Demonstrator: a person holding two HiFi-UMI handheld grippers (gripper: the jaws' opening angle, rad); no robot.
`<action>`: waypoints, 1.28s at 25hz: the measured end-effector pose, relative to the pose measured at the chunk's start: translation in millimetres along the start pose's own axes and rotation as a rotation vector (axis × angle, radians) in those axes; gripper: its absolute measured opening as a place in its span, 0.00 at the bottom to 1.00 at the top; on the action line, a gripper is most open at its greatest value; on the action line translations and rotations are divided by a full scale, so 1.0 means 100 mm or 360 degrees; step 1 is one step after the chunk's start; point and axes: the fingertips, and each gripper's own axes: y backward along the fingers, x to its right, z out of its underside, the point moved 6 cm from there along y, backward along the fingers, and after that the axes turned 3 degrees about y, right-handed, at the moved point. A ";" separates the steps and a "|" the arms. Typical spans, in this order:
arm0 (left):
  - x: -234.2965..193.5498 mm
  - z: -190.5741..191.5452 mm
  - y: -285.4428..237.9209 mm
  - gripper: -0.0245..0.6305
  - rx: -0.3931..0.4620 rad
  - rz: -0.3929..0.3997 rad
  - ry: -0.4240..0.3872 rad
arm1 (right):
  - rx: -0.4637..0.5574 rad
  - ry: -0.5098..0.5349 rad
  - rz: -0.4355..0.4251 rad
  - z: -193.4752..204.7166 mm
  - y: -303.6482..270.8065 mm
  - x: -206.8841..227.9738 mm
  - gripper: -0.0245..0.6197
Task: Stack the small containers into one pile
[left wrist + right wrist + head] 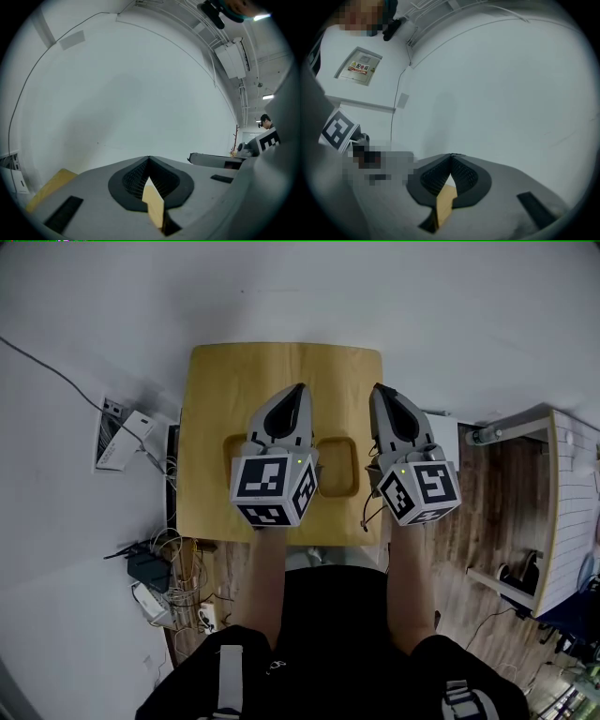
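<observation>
Two shallow wooden containers lie on the small wooden table (281, 367), the same colour as its top. One container (338, 467) shows between my two grippers; the other (233, 446) is largely hidden under the left one. My left gripper (300, 388) hovers above the table, shut and holding nothing. My right gripper (378, 390) hangs beside it, also shut and holding nothing. In the left gripper view the gripper (149, 158) has its jaw tips meeting, with only a sliver of table wood below them. The right gripper view shows that gripper (451, 155) the same way. Both cameras face a white wall.
A white wall lies beyond the table's far edge. On the floor at the left are a white box (120, 439), a black router (147, 569) and tangled cables. A white bench (570, 507) stands at the right. A person's arms and dark clothing fill the bottom of the head view.
</observation>
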 end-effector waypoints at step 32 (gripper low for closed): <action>-0.08 1.39 -0.09 0.05 -0.0439 -0.0149 0.0126 | -0.0399 -0.0156 0.0068 1.24 0.21 0.23 0.05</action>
